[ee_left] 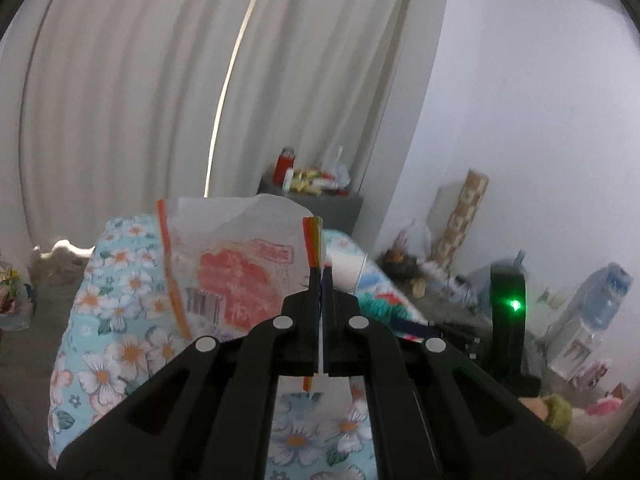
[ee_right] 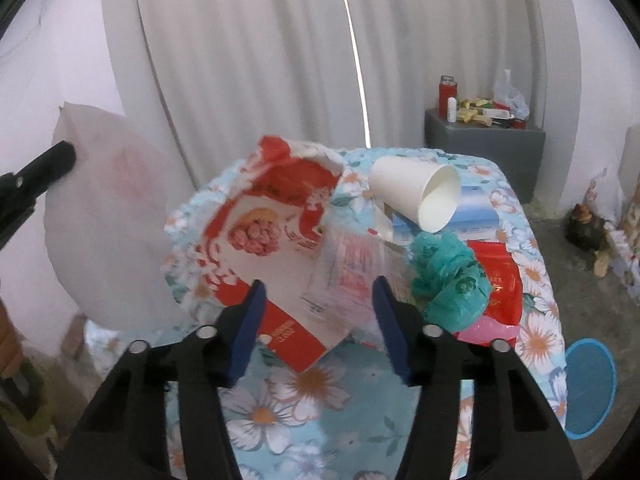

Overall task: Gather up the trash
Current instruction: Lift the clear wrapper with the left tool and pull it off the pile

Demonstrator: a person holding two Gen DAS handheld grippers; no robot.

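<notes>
My left gripper [ee_left: 322, 274] is shut on the edge of a translucent white plastic bag [ee_left: 232, 264] with a red print and orange stripes, held up in front of the floral-cloth table [ee_left: 120, 352]. In the right wrist view that bag [ee_right: 108, 220] hangs at the left, pinched by the left gripper [ee_right: 60, 160]. My right gripper [ee_right: 320, 312] is open low over the table [ee_right: 304, 404]. A crumpled clear wrapper with pink print [ee_right: 348, 272] and a red-and-white package [ee_right: 260, 232] lie between its blue pads [ee_right: 248, 328], which do not press on them.
On the table lie a tipped white paper cup [ee_right: 416, 194], a teal crumpled bag [ee_right: 448, 276], a red packet [ee_right: 500, 284] and a blue-white box [ee_right: 476, 208]. A grey cabinet [ee_right: 484, 152] with bottles stands behind, before curtains. A blue disc [ee_right: 588, 384] lies on the floor.
</notes>
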